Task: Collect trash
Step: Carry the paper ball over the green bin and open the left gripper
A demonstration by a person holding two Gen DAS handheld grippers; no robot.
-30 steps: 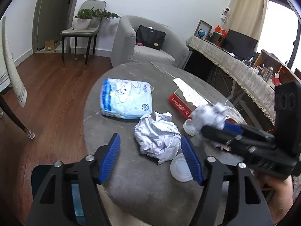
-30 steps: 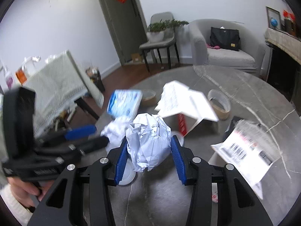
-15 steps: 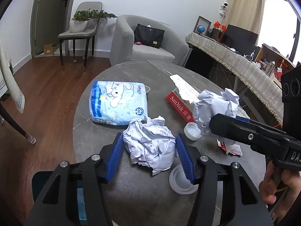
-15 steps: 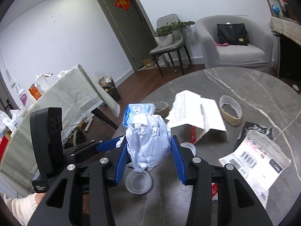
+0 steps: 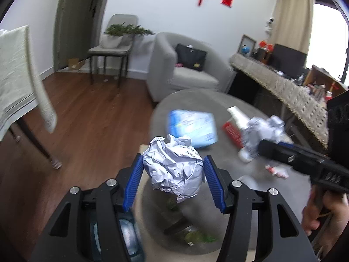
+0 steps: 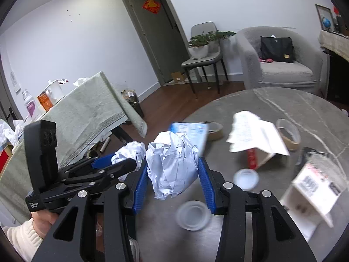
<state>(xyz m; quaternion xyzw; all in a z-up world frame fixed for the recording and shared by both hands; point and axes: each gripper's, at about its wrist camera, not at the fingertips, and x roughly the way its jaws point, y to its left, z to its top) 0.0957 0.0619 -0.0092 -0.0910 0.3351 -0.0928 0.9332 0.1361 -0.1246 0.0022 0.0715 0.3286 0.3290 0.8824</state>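
While each claw grips paper, tape rests.

Hmm, points needed. Rewritten:

While left claw point(image 5: 173, 172) clamps paper wad point(image 5: 174, 166), lid point(image 6: 193, 215) lies.

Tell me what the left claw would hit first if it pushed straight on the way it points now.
The left claw, shut on a crumpled paper ball, points at the blue-and-white pack lying on the round grey table. That pack looks first in line, though blur leaves the depth unsure.

Each fisheye view looks forward and downward from close behind its own blue fingers, both sharing the round grey table point(image 5: 187, 100) point(image 6: 283, 100) and grey armchair point(image 5: 185, 74) point(image 6: 283, 65) beyond.
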